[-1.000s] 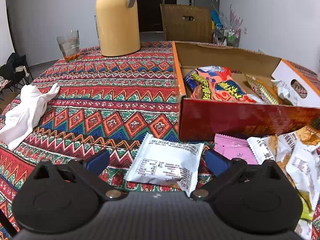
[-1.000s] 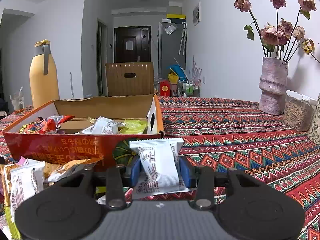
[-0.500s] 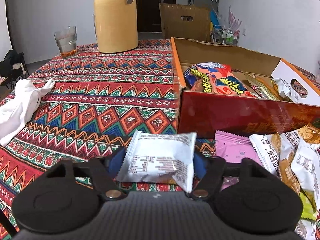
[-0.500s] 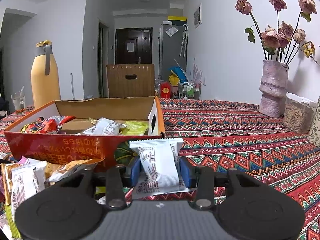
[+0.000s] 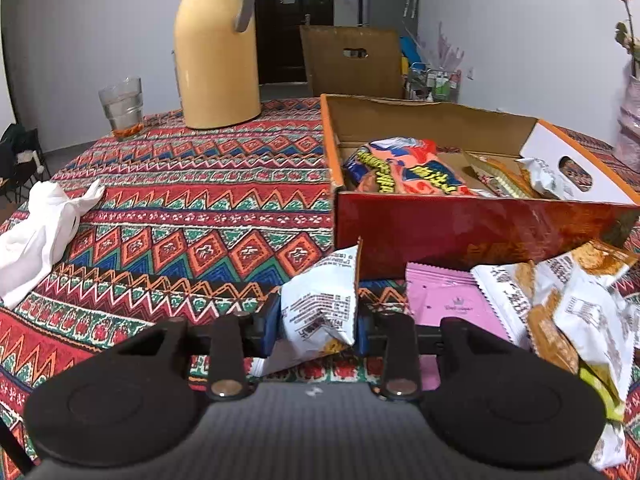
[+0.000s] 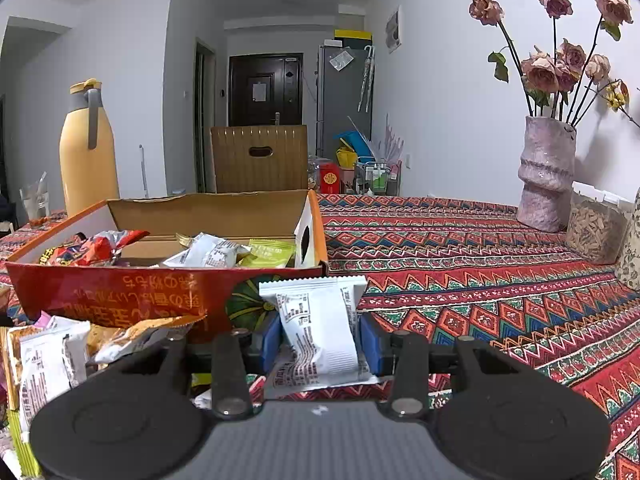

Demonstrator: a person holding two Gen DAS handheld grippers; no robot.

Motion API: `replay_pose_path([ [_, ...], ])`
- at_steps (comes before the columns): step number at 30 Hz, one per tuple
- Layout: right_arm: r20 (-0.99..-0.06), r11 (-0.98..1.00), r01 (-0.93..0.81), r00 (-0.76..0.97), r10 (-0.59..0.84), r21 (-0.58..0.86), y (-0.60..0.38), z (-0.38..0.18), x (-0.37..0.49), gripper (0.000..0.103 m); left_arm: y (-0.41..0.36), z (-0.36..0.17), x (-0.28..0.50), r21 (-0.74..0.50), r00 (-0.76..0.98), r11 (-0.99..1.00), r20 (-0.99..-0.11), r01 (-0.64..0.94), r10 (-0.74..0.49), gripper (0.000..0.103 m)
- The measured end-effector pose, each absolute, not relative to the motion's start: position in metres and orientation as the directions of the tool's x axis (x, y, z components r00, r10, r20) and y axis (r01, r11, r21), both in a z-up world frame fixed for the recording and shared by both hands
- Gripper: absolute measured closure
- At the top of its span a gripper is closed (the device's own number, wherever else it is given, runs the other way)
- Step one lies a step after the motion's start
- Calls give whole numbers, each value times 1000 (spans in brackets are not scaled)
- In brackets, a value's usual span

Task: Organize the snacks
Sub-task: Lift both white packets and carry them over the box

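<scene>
Crumpling packet: white snack packet (image 5: 320,304), in front of the red box (image 5: 472,228)
Left gripper (image 5: 316,330): jaws closing, pads pressing that packet
Right gripper (image 6: 320,338): pinching a second white packet (image 6: 320,328)
Loose snacks (image 5: 560,304): three o'clock of the left gripper
Flask (image 5: 216,48): eleven o'clock

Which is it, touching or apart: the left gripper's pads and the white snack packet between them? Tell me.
Touching. In the left wrist view the left gripper is closing on the white snack packet; both blue pads press its sides, crumpling it.
</scene>
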State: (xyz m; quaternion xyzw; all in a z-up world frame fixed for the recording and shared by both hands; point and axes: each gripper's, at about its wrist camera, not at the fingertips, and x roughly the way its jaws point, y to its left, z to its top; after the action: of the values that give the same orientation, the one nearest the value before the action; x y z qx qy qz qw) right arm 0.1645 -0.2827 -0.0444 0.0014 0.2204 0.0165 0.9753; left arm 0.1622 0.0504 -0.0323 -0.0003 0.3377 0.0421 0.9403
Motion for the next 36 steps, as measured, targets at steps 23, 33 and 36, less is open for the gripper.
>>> replay_pose_path([
  [23, -358, 998, -54, 932, 63, 35, -285, -23, 145, 62, 35, 23, 115, -35, 867, 999, -498, -25, 4, 68],
  [33, -316, 990, -139, 938, 141, 29, -256, 4, 147, 62, 14, 51, 123, -68, 898, 998, -437, 16, -44, 68],
  [36, -308, 987, -162, 938, 161, 25, -245, 12, 153, 62, 7, 58, 129, -73, 904, 997, -423, 28, -57, 68],
])
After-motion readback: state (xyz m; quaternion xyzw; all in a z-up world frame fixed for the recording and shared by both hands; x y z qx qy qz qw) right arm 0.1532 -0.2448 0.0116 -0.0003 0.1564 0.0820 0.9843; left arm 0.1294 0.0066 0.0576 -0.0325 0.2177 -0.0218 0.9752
